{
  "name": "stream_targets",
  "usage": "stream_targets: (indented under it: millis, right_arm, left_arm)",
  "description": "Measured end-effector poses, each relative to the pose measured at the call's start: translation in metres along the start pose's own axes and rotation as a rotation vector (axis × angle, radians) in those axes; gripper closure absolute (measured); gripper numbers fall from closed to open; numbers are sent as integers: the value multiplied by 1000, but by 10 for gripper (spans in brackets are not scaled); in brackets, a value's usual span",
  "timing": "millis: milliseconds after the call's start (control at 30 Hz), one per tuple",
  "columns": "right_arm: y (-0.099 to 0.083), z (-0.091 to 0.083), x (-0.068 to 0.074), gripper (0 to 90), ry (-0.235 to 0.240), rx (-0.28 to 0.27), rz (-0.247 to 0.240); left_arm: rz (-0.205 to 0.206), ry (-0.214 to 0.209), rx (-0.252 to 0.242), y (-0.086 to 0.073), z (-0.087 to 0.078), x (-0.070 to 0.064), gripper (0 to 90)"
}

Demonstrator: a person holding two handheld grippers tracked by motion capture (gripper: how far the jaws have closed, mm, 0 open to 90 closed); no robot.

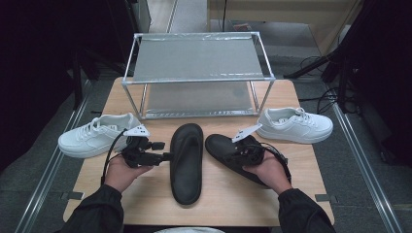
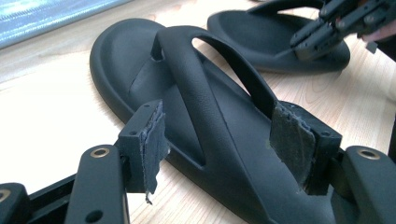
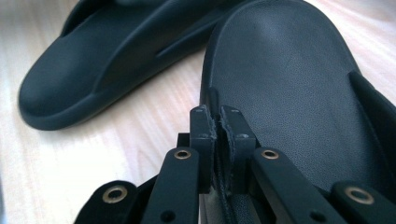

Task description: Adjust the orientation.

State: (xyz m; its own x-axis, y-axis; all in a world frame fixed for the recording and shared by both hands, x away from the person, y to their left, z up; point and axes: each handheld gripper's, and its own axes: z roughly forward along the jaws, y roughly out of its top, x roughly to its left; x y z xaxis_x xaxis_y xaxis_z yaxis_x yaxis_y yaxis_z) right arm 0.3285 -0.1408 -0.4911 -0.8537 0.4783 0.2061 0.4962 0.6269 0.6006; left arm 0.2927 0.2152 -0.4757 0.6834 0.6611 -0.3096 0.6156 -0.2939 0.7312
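A metal rack point(image 1: 197, 77) with two shelves stands at the top middle of the high view, at the far end of the wooden table point(image 1: 301, 145). Both of its shelves are bare.

In front of the rack, in the middle of the picture, lie two black sandals. The left sandal point(image 1: 186, 162) lies straight, toe toward the rack. The right sandal point(image 1: 228, 154) lies slanted just beside it, with a thin strip of table between them.

The left gripper point(image 1: 165, 156) sits at the left edge of the left sandal. In the left gripper view its jaws are wide apart, one on each side of the sandal's near edge by the strap point(image 2: 205, 93), and they are not squeezing anything.

The right gripper point(image 1: 239, 154) is on the right sandal. In the right gripper view its jaws are pressed nearly together, pinching the rim of that sandal point(image 3: 299, 88) between the pads point(image 3: 205, 140). The other sandal point(image 3: 112, 56) lies in the upper left of that view.

One white sneaker point(image 1: 97, 136) rests at the left side of the high view, near the left hand point(image 1: 124, 172). Another white sneaker point(image 1: 295, 125) rests at the right side, a little above the right hand point(image 1: 269, 170). Both sneakers stand apart from the sandals, and nothing lies between the sandals and the rack.
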Motion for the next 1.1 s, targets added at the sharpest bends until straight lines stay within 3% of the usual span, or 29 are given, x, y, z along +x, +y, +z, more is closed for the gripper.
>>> stream_targets:
  millis: [267,367,500,667,1100]
  right_arm:
    - [-3,12,4,842,14,36,2]
    - [-2,10,2,786,17,8,23]
    - [-3,0,3,779,15,-45,32]
    - [-9,-20,3,893,6,-109,67]
    - [-42,-49,8,900,-57,-137,124]
  left_arm:
    - [9,-2,0,1,0,-1,365]
    - [8,-6,-4,2,1,-1,365]
    - [14,-15,-1,4,2,0,365]
    - [28,-26,1,8,5,0,365]
    - [68,-60,6,23,17,-3,364]
